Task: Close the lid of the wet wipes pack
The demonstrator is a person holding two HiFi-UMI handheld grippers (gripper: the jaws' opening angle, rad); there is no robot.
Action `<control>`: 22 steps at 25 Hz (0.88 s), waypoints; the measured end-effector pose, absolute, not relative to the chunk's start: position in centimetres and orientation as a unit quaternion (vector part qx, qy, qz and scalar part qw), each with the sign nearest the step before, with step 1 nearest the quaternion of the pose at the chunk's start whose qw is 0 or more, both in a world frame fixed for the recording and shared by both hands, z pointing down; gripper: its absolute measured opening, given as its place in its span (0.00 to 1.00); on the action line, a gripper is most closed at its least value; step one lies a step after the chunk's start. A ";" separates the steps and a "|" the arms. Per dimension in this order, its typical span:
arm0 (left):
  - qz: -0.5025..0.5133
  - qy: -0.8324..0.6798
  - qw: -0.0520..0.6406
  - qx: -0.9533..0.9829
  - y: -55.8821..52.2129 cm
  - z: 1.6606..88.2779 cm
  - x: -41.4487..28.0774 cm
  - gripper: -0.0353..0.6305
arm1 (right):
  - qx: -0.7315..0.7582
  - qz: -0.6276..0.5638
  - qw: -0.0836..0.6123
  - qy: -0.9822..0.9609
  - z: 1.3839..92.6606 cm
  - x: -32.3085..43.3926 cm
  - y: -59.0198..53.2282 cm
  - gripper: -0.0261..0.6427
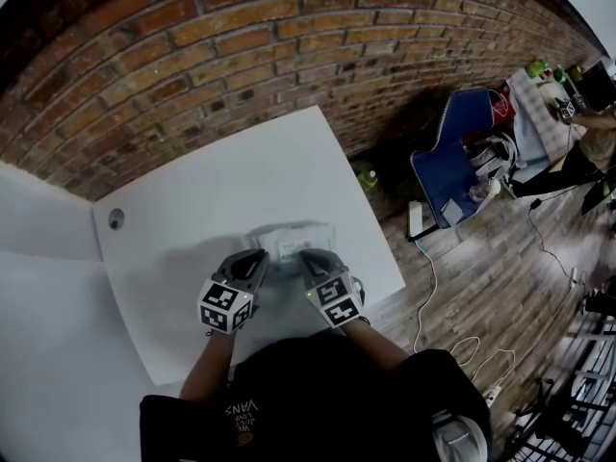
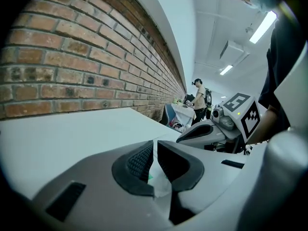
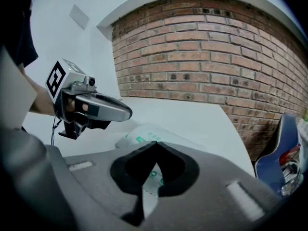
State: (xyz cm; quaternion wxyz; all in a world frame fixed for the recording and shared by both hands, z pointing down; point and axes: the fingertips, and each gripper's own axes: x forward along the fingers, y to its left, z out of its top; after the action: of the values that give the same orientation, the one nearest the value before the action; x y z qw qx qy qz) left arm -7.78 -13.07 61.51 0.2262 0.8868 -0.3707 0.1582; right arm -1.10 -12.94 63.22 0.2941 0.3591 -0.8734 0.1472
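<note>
The white wet wipes pack [image 1: 292, 243] with green print lies on the white table [image 1: 192, 210], close to the front edge. My left gripper [image 1: 258, 261] is at the pack's left end. Its jaws stand almost together, and the pack's white film [image 2: 161, 184] fills the narrow gap between the pads. My right gripper [image 1: 310, 258] is over the pack's right part with its tips touching, shut on nothing. In the right gripper view the pack [image 3: 144, 134] lies just beyond the right gripper [image 3: 154, 146], with the left gripper [image 3: 122, 113] at its far side. The lid itself is hidden.
A brick wall [image 1: 289, 27] runs behind the table. A round hole [image 1: 116, 218] sits in the tabletop at far left. Off the table's right side stand a blue chair [image 1: 452, 162] and cables [image 1: 452, 345] on the wood floor. A person [image 2: 198, 100] stands far off.
</note>
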 end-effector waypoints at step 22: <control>0.165 -0.371 0.237 0.882 -11.9 62.4 -7.7 0.10 | 0.342 0.138 0.335 -0.867 64.9 -1.2 -12.7 0.04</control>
State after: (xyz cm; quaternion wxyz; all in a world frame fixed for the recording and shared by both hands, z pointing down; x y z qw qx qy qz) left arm -7.67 -11.89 62.38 0.2369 0.8824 -0.3714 0.1649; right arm -1.21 -12.65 64.88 0.3347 0.3418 -0.8672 0.1380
